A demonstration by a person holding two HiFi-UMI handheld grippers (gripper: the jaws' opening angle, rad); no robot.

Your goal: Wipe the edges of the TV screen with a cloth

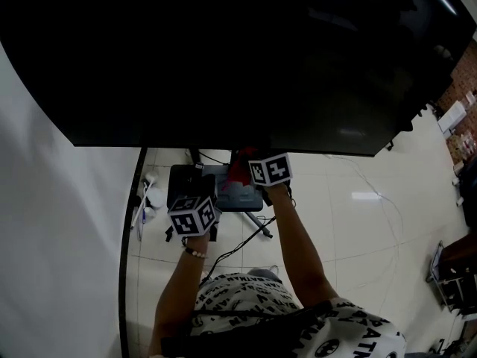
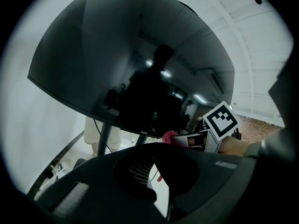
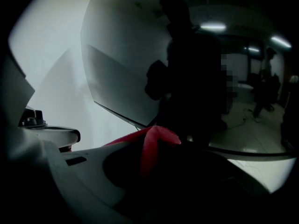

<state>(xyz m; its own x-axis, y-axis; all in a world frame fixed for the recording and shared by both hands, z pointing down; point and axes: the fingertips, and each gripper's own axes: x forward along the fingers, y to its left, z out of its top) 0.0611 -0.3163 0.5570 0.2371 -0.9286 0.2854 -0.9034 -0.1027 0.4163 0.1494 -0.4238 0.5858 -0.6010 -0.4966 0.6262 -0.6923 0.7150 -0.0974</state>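
Observation:
The big black TV screen [image 1: 238, 58] fills the top of the head view, and its lower edge runs just above both grippers. My right gripper [image 1: 250, 164] is shut on a red cloth [image 1: 238, 171], held right under the middle of that lower edge. In the right gripper view the red cloth [image 3: 156, 139] bunches out between the jaws of the right gripper [image 3: 156, 148], close to the TV screen [image 3: 126, 78]. My left gripper [image 1: 200, 189] hangs lower and to the left. Its jaws meet at the tips with nothing in them in the left gripper view [image 2: 153, 160]. From there the cloth [image 2: 169, 135] shows under the TV screen's lower edge [image 2: 117, 120].
The TV stand's base [image 1: 182, 181] sits on the tiled floor beneath the screen, with cables [image 1: 238, 248] trailing from it. A white wall [image 1: 59, 237] and a dark skirting strip [image 1: 125, 259] lie to the left. Furniture stands at the right edge [image 1: 451, 274].

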